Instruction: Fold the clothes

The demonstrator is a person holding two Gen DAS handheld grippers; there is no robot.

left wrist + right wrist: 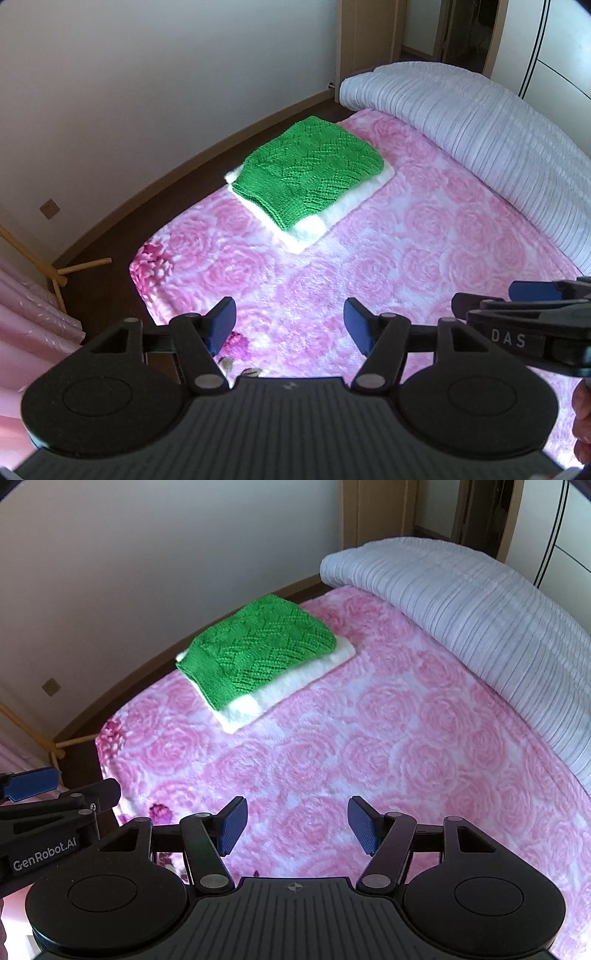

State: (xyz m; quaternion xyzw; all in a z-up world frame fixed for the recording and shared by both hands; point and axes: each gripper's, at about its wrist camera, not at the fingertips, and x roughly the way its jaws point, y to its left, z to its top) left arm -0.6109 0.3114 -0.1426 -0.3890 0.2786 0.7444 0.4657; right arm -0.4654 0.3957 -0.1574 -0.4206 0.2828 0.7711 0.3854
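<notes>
- Sitting folded already: green knit sweater (310, 173) stacked on a folded white fleece garment (314, 225), far side of the pink rose blanket (369, 277).
- Left gripper (290, 328) and right gripper (297, 825) both spread wide, holding nothing.
- No loose clothes visible anywhere.

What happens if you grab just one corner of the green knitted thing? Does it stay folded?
Probably not. The green knit looks soft and loose, so it would likely droop and unfold. It merely rests on the white folded cloth, so it may slide off. It looks light.
</notes>
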